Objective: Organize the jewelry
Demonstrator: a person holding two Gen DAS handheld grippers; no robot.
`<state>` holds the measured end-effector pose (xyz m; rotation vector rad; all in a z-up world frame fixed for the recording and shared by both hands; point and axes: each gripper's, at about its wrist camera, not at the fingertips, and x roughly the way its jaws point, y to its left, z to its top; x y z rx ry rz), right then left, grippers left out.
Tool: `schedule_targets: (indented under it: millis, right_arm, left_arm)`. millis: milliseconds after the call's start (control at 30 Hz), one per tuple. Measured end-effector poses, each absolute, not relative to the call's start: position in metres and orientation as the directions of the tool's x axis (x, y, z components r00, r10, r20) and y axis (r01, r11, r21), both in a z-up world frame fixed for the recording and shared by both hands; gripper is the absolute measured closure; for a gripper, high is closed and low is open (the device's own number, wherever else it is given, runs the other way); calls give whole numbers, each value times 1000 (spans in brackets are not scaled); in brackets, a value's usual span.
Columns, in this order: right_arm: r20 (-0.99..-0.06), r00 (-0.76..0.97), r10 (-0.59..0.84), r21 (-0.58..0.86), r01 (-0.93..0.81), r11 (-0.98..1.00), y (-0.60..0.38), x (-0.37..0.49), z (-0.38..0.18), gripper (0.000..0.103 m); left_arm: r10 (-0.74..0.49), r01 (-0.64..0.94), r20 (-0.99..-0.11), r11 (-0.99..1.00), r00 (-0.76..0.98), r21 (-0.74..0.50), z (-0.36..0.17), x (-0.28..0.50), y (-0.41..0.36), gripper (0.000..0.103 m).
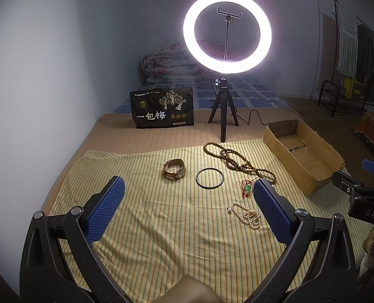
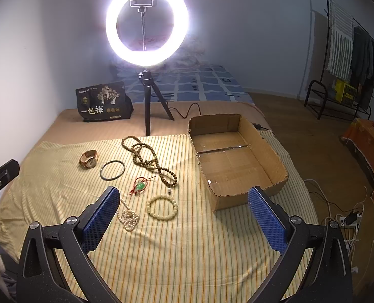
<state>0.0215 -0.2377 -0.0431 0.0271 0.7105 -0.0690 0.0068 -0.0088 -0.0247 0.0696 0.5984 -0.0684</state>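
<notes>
Right wrist view: jewelry lies scattered beside open cardboard box point(image 2: 237, 161).

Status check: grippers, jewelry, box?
Left gripper and right gripper open, empty, above cloth. Jewelry all on cloth, watch farthest left. Box empty. Nothing blocking.

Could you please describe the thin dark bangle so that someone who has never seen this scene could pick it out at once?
Start at the lit ring light on its tripod, then come forward onto the striped cloth. The dark bangle lies flat there, between the wristwatch and the long brown bead strand. It is the only plain, smooth hoop; the pieces around it are beaded, strapped or corded.
</notes>
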Motion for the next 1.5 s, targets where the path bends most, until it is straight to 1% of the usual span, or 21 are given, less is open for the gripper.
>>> schedule_targets:
  millis: [700,1033,1133,1233,1367,1500]
  right_arm:
    - [-657,752,-61,0,80,997,-240,22,-44,2]
    - [-666,742,-82,-38,76,996,-238,35,-48,2]
    - [-658,745,-110,-70,85,994,-241,36,-50,2]
    - [-682,723,-106,-88,62,994,-242,41,-57,2]
    - [-736,674,-56,-35,45,998,-250,48,-72,2]
    - [-752,659,-17,7,34,999,-258,51,-85,2]
  left_arm:
    - [-29,72,-603,996,797,48,-32,18,-10,0]
    - [26,17,-629,998,777,63,-43,35,5,0]
    - [46,1,-639,997,768,73,-46,40,12,0]
    - [31,16,-671,998,741,65,-49,46,20,0]
    - [15,46,-682,996,731,72,-55,50,22,0]
    - [-31,89,-725,995,688,42,-69,61,21,1]
